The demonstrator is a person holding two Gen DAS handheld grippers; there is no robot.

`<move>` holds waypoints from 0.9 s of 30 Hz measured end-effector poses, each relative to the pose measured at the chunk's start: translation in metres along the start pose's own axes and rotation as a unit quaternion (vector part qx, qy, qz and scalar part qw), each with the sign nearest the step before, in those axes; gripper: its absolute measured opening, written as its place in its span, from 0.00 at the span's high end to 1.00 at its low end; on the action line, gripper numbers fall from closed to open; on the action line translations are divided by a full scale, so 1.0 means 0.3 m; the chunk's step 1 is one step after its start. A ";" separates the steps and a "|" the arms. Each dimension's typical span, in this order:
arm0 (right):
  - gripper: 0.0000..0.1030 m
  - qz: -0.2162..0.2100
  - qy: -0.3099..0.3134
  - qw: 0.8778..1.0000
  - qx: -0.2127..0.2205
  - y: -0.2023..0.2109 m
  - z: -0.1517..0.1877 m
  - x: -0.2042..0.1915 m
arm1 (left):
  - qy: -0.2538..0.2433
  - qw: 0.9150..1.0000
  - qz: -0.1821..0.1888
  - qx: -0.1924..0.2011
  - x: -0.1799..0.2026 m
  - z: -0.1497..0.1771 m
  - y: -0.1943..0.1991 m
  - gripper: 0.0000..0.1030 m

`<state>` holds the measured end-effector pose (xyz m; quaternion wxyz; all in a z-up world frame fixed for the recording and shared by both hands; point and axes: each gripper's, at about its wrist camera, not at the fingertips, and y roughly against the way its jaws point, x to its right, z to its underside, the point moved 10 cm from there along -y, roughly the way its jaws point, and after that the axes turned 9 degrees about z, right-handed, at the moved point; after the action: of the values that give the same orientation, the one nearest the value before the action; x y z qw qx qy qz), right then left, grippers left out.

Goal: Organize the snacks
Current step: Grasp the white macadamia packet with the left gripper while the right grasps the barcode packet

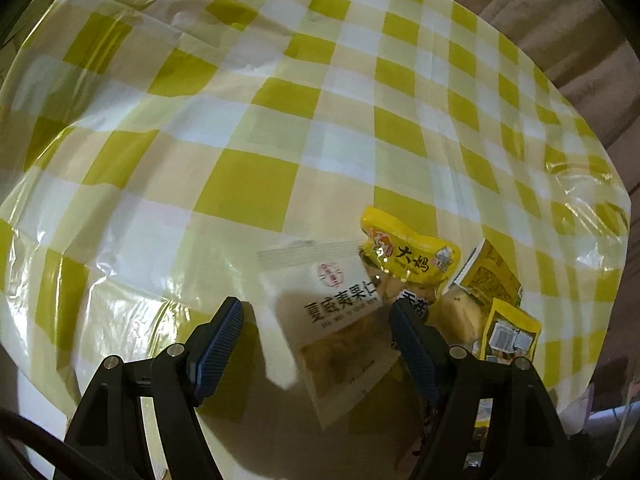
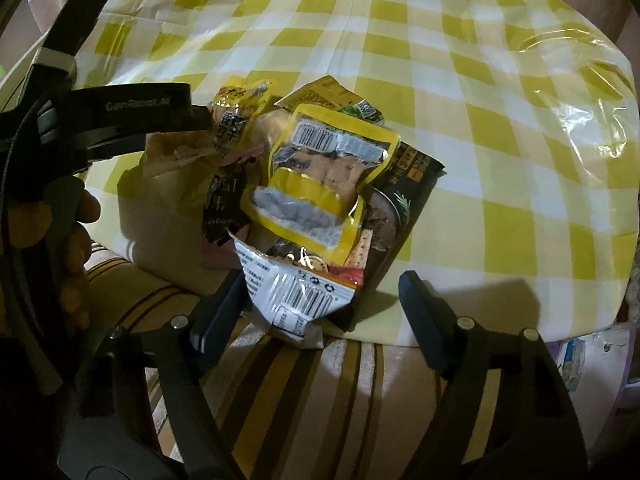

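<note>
A pile of snack packets lies near the edge of a yellow-checked tablecloth (image 1: 248, 184). In the left wrist view a white packet (image 1: 320, 320) with dark print lies between the fingers of my left gripper (image 1: 316, 320), which stands open with neither pad pressing on it. Beside it are a yellow pouch (image 1: 408, 252), a yellow box (image 1: 488, 276) and a barcode pouch (image 1: 512, 332). In the right wrist view my right gripper (image 2: 320, 304) is open over a silver-white barcode packet (image 2: 296, 292) at the table's edge. Two yellow pouches (image 2: 332, 152) and a dark packet (image 2: 408, 184) lie behind it.
The left gripper's black body (image 2: 120, 120) and the hand holding it (image 2: 76, 220) fill the left of the right wrist view. A striped cushion (image 2: 320, 380) lies below the table edge. A brown sofa (image 1: 560, 20) stands behind the table. A white bag (image 2: 580, 356) sits low right.
</note>
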<state>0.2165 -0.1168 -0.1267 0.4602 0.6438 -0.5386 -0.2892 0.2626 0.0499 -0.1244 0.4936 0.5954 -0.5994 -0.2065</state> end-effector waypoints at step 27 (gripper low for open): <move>0.54 -0.047 -0.050 0.996 0.057 0.128 -0.008 0.055 | -0.003 0.999 0.021 0.041 0.039 0.086 0.165 0.53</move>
<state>0.2064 -0.1317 -0.0889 0.3812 0.6784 -0.5459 -0.3104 0.2181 0.0405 -0.0901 0.4709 0.6022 -0.6210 -0.1730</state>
